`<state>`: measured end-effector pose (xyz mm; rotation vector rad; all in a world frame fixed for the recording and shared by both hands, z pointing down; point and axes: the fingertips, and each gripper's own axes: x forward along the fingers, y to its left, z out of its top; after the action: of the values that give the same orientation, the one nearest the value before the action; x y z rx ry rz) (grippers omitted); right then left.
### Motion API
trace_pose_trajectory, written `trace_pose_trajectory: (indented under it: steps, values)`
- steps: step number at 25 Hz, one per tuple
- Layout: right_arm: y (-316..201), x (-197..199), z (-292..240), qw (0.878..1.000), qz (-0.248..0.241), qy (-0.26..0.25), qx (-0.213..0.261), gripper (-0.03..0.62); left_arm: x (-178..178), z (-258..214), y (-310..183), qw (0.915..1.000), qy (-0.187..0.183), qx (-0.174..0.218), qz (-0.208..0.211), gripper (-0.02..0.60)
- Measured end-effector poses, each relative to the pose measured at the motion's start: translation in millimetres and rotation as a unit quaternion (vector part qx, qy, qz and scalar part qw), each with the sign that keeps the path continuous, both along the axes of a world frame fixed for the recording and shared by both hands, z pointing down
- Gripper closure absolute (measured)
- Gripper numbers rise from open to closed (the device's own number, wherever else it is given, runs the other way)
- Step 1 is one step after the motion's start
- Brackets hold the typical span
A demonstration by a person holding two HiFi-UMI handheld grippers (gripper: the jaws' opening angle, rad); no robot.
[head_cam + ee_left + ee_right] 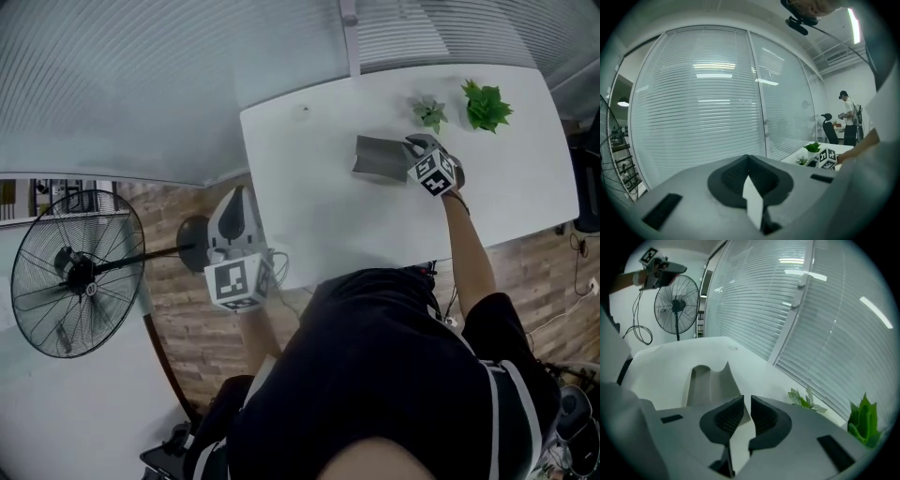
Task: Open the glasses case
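The grey glasses case (pixel 378 157) lies on the white table (pixel 309 187) towards its far side. In the right gripper view the case (pixel 705 380) shows a hollow trough and a pointed flap standing up beside it. My right gripper (pixel 410 145) sits just right of the case, pointing down at it. Its jaws (pixel 746 399) stand a narrow gap apart, with only bare table showing between them. My left gripper (pixel 241 194) hangs off the table's left edge over the floor. Its jaws (pixel 749 158) meet at the tips and hold nothing.
Two small green plants (pixel 486 105) (pixel 429 111) stand at the far right of the table, close behind my right gripper. A standing fan (pixel 70 272) is on the wooden floor to the left. Glass walls with blinds (pixel 169 75) run behind the table.
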<state>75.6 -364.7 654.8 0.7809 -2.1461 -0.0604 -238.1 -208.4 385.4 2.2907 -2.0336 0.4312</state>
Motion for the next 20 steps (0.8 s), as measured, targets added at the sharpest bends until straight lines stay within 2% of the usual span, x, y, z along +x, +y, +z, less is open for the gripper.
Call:
trace_pose_trajectory:
  steps: [5,8,11,15,17,20]
  values:
    - [-4,0,-73,0.995,0.027,-0.081,0.048,0.539,9,-5,-8,0.9998,-0.001,0.009,0.019,0.584]
    - [0,5,-142,0.982,0.070,-0.158,0.080,0.539,17,-12,-14,0.9993,0.003,0.023,0.030,0.584]
    - [15,18,-220,0.953,0.124,-0.250,0.118,0.563,25,-18,-20,0.9986,0.015,0.033,0.038,0.584]
    - [47,42,-305,0.901,0.190,-0.346,0.177,0.577,34,-22,-30,0.9977,0.022,0.044,0.047,0.584]
    - [66,46,-328,0.890,0.203,-0.352,0.205,0.578,41,-25,-33,0.9971,0.024,0.048,0.054,0.583]
    - [84,42,-336,0.895,0.207,-0.316,0.239,0.579,49,-30,-34,0.9965,0.021,0.054,0.060,0.584]
